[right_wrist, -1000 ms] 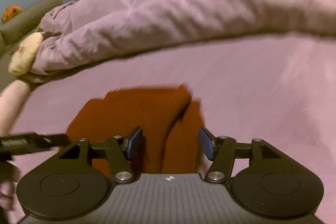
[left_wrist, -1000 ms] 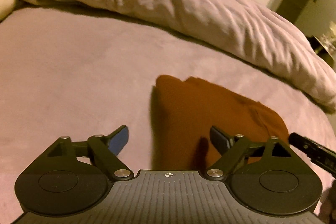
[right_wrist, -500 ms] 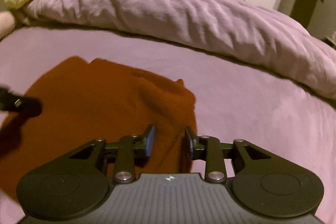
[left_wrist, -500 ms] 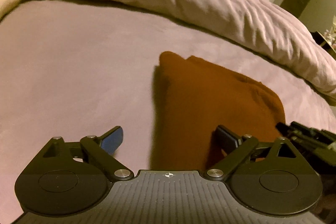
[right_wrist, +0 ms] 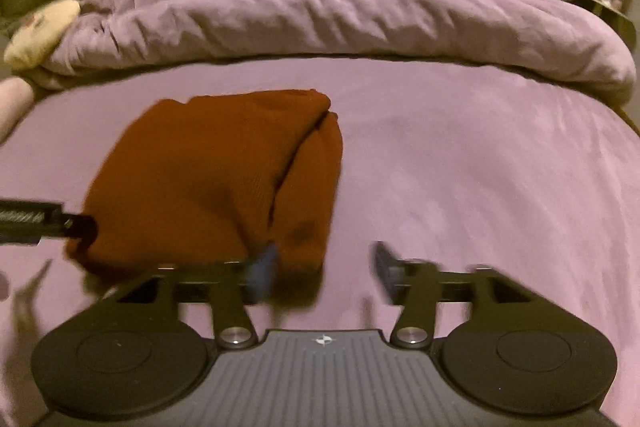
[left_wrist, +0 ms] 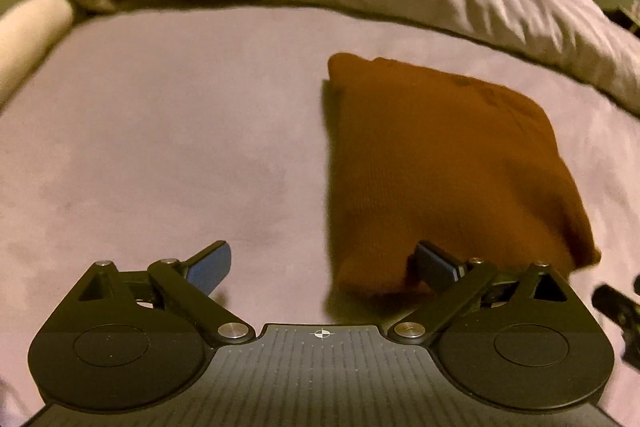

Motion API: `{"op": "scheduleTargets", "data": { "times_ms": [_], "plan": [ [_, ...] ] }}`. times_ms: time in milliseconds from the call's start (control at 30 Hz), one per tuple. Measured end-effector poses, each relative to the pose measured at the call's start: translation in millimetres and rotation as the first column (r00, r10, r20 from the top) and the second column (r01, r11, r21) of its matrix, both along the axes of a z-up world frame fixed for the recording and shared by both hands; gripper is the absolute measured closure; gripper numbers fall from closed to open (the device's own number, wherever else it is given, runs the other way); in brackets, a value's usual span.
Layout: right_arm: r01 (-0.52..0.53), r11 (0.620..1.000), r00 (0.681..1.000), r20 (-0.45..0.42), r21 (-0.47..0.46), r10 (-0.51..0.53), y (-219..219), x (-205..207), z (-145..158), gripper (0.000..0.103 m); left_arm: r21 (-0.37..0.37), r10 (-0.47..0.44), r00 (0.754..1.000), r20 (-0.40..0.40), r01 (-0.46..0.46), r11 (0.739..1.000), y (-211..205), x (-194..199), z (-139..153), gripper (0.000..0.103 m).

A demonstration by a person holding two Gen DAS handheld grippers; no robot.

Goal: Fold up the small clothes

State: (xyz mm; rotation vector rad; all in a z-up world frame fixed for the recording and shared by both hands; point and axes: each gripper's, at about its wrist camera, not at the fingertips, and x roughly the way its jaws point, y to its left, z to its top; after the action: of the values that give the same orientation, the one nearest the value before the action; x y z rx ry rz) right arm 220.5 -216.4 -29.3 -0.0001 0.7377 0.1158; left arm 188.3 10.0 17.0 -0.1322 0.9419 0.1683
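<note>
Rust-brown folded garment (left_wrist: 432, 167), slightly rumpled

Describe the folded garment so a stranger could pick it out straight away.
Start at the bed's flat purple sheet, in front of the bunched purple duvet along the far side. On the sheet lies a rust-brown knit garment, folded into a compact, roughly square bundle. It is the only dark orange-brown thing on the purple bedding; the cream soft toy lies far off by the duvet's end.
</note>
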Motion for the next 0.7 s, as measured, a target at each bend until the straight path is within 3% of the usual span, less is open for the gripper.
{"op": "scheduleTargets", "data": {
  "times_ms": [67, 267, 500, 600, 700],
  "plan": [
    [-0.019, 1.000, 1.000, -0.008, -0.002, 0.019, 0.9, -19.7, -0.6, 0.026, 0.017, 0.001, 1.000, -0.008, -0.001, 1.000, -5.5, -12.8, 2.2, 0.002],
    [-0.056, 0.998, 0.992, -0.116, -0.003, 0.055, 8.2, -58.0, -6.1, 0.004, -0.020, -0.003, 0.998, -0.067, 0.002, 1.000, -19.6, -51.6, -2.7, 0.001],
    [-0.068, 0.997, 0.978, -0.200, -0.030, 0.061, 18.9, -63.7, 2.3, 0.004, 0.045, -0.040, 0.997, -0.060, 0.043, 0.998, -32.1, -67.4, 11.9, 0.001],
    [-0.070, 0.998, 0.981, -0.183, -0.005, 0.068, 21.4, -64.8, 10.4, 0.004, 0.060, -0.043, 0.998, -0.044, 0.046, 0.997, -32.7, -69.3, 21.1, 0.001],
    [-0.079, 0.996, 0.985, -0.156, -0.043, 0.072, 29.6, -66.5, 17.1, 0.004, 0.060, -0.051, 0.998, -0.037, 0.053, 0.997, -32.3, -71.0, 27.0, 0.001]
  ]
}}
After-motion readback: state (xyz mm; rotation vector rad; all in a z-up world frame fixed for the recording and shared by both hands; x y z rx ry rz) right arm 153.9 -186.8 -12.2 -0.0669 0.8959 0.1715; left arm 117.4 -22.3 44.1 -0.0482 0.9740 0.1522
